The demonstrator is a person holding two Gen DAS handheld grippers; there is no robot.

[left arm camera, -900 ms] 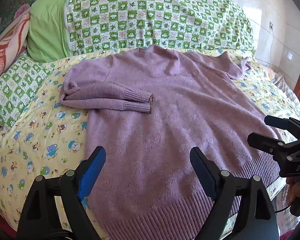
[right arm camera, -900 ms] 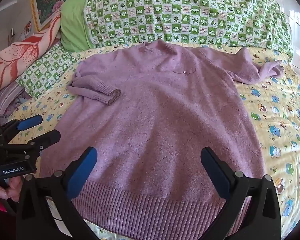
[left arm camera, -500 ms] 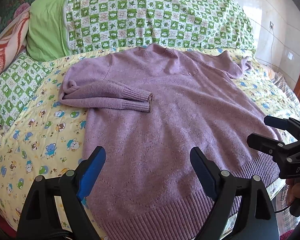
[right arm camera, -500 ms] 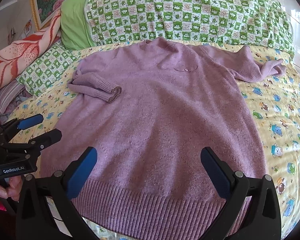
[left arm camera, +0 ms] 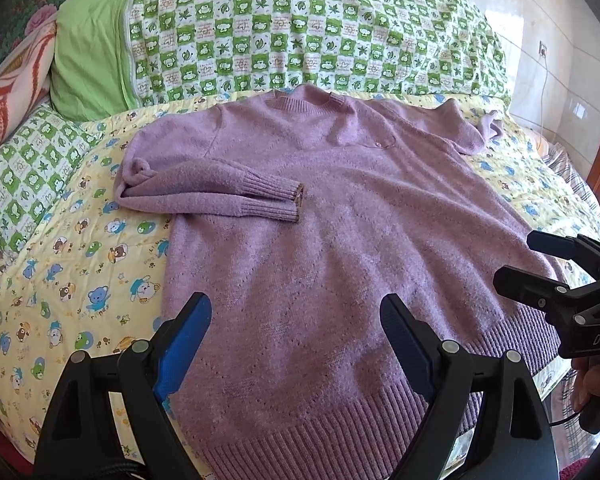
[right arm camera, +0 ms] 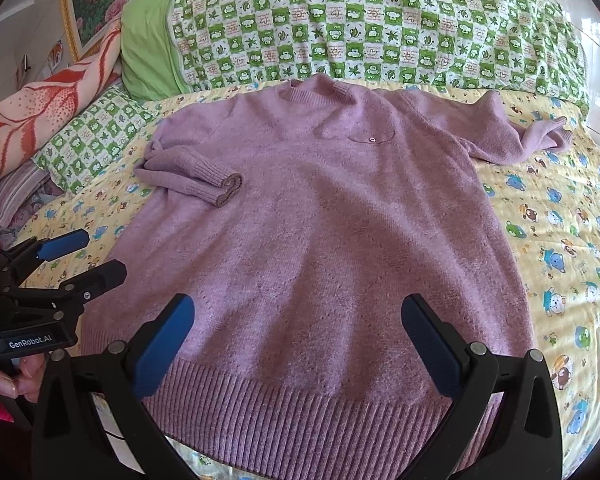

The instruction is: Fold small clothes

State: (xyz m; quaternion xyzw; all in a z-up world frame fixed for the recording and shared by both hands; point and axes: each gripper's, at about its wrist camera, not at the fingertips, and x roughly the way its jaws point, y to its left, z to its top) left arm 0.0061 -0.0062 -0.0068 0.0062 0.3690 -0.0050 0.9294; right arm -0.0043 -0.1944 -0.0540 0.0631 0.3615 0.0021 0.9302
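Left wrist: your left gripper (left arm camera: 296,320) is hovering over the hem end of the sweater (left arm camera: 332,240), jaws wide, holding nothing. The left sleeve (left arm camera: 216,192) is lying folded across the sweater's chest.

Right wrist: your right gripper (right arm camera: 298,322) is hovering wide and empty too. The right sleeve (right arm camera: 512,136) is sprawling outward; pinch its cuff and be folding it inward flat.

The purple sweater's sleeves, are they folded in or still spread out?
One of each: the left sleeve is folded in, its cuff on the sweater; the right sleeve lies out across the sheet.
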